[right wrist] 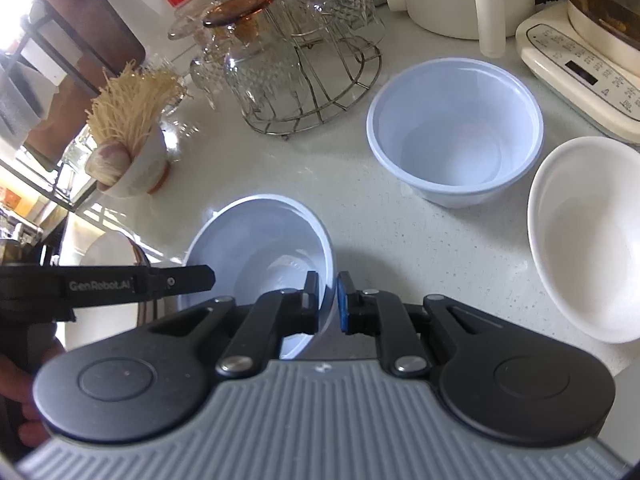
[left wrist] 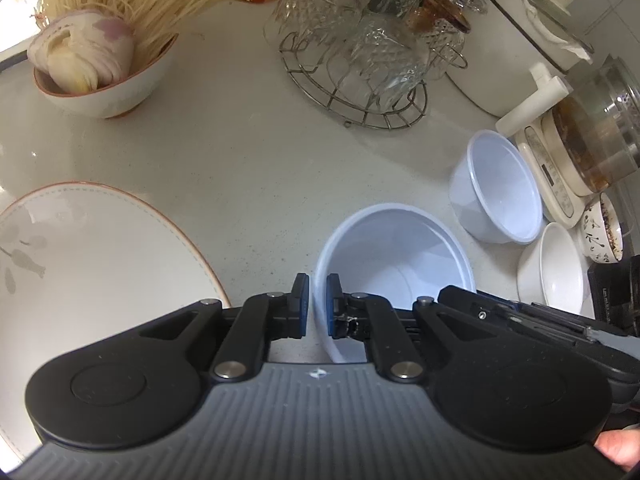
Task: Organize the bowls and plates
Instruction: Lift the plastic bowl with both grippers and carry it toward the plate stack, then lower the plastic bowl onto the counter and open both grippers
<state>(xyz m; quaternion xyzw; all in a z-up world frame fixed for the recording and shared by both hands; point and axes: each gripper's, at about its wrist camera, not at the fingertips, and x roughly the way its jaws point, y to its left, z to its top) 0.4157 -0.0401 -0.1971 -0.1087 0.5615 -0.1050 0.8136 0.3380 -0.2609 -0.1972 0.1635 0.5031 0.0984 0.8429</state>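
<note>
Left tongs (left wrist: 317,304) and right tongs (right wrist: 328,304) both pinch the rim of one pale plastic bowl (right wrist: 260,240), tilted over the desk (right wrist: 400,248). Second plastic bowl (right wrist: 454,140) ahead-right of right tongs, white bowl (right wrist: 584,240) further right. Plate (left wrist: 100,264) left of left tongs.

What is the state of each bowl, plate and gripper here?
Left gripper: shut on the near plastic bowl's rim.
Right gripper: shut on the same bowl's rim.
Near plastic bowl: empty, tilted.
Far plastic bowl: empty, upright.
White ceramic bowl: empty, tilted.
Large plate: empty, flat.
Food bowl: upright, filled with noodles and onion.
</note>
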